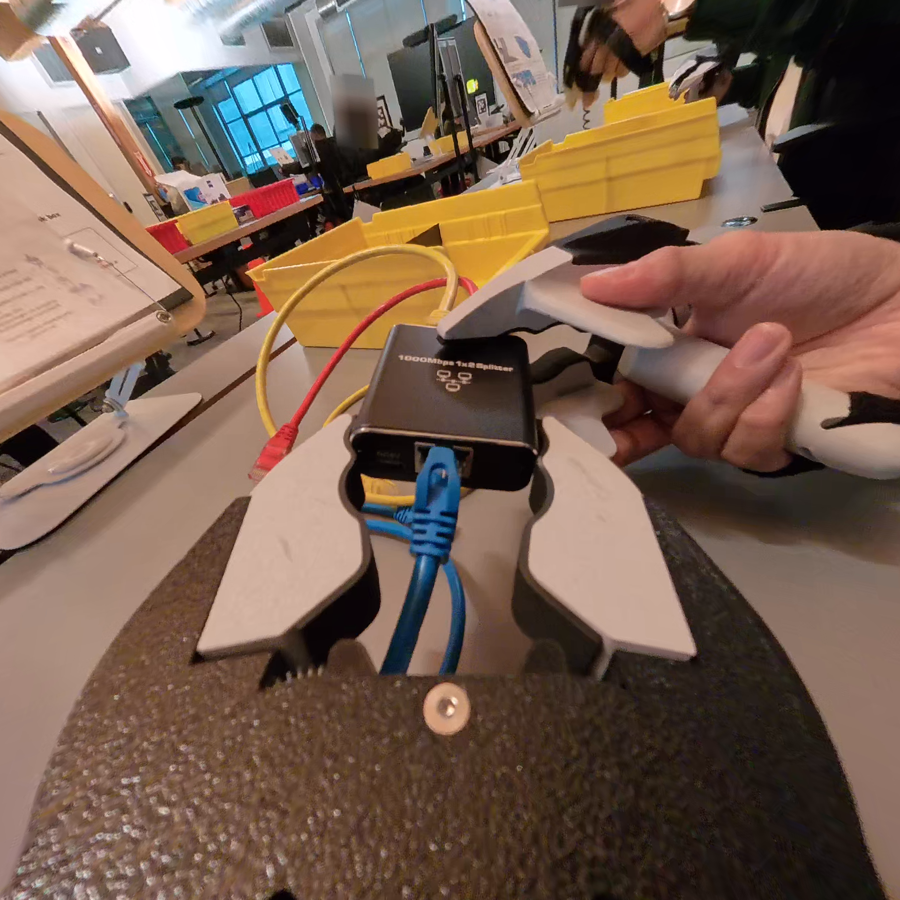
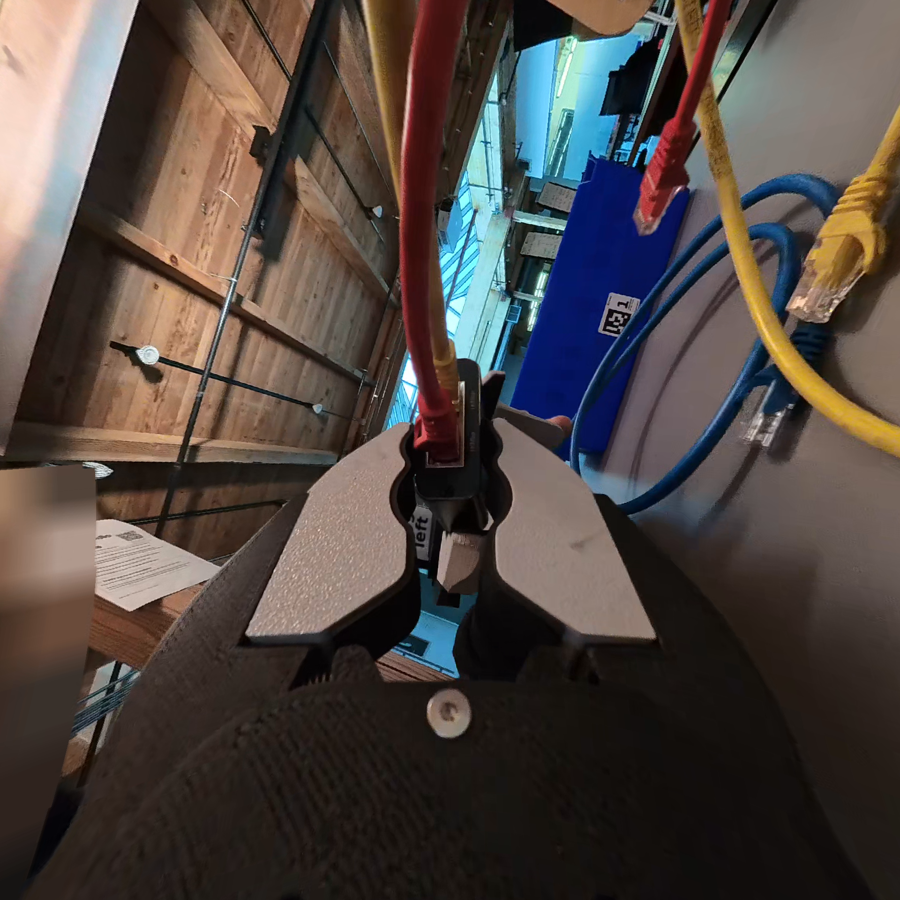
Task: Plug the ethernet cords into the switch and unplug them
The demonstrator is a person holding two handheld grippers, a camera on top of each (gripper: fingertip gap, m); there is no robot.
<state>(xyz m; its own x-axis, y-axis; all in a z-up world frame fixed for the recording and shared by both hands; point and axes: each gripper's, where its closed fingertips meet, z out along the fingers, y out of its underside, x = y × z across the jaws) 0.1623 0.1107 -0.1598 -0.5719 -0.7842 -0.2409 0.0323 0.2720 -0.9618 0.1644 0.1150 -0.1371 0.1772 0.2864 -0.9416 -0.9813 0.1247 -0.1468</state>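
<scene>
Spreading beneath both tools, the grey desk (image 1: 146, 560) carries loose cable. Between the left gripper (image 1: 444, 440) fingers sits the black switch (image 1: 448, 404), clamped; the right gripper (image 2: 450, 450) pinches its far end. A blue cord (image 1: 431, 531) is plugged in nearest the left gripper.

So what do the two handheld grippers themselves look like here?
Both match: the left gripper and right gripper each have two flat, light grey fingers with wavy, scalloped inner edges over black backing. Each sits on a rough-textured black printed body with one silver screw at its centre. Seen from the left wrist view, the right one has a white and black handle. No sleeves show.
</scene>
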